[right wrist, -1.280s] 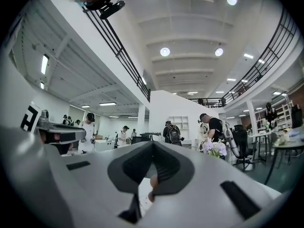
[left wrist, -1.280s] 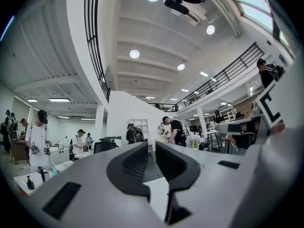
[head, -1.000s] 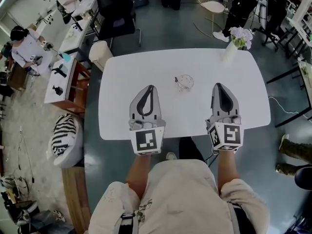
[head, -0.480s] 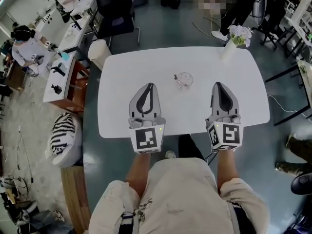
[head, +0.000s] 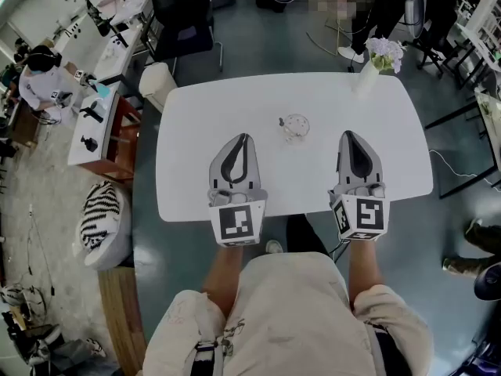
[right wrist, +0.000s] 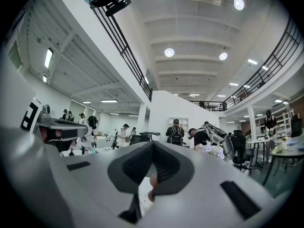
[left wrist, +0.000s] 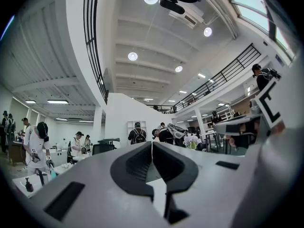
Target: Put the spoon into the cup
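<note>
Nothing's moving since before: left hand-held gripper (head: 243, 139) and right hand-held gripper (head: 349, 135) are hovering clenched and empty, nearer than the cup (head: 296, 128); try opening one before reaching in.

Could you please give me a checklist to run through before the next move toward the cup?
1. Left gripper empty: ok, jaws shut on nothing.
2. Right gripper empty: ok, jaws together, nothing held.
3. Jaws open for a grasp: not ok, both are shut.
4. Cup upright on the table: ok.
5. Spoon located: cannot tell; a dark bit at the cup's left rim is too small to make out.
6. Way to the cup: ok, nothing lies between it and the grippers; the vase stands apart at the far corner.
</note>
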A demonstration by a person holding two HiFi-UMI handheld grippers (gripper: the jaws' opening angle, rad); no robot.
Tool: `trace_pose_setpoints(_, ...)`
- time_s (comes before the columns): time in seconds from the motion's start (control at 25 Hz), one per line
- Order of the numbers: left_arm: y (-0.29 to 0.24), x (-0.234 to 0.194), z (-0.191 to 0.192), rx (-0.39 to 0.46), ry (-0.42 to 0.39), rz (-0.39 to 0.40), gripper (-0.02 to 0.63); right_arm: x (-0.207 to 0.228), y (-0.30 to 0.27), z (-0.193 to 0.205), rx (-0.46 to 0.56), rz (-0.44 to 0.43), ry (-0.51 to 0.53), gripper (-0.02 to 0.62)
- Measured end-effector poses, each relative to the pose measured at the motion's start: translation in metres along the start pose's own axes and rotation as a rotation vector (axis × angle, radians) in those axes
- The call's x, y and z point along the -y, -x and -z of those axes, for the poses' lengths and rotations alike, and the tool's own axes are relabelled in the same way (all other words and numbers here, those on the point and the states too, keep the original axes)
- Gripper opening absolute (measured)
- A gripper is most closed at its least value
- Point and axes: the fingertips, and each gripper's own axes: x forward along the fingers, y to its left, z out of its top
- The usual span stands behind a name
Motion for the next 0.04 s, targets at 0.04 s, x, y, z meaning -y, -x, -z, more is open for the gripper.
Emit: trace_pose_setpoints(0.04, -0.0009, -0.0002, 0.0002, 0.003, 0.007, 0.001, 0.008, -0.0001, -0.0008, -0.0003, -0.001, 0.000, 0.001, -0.012)
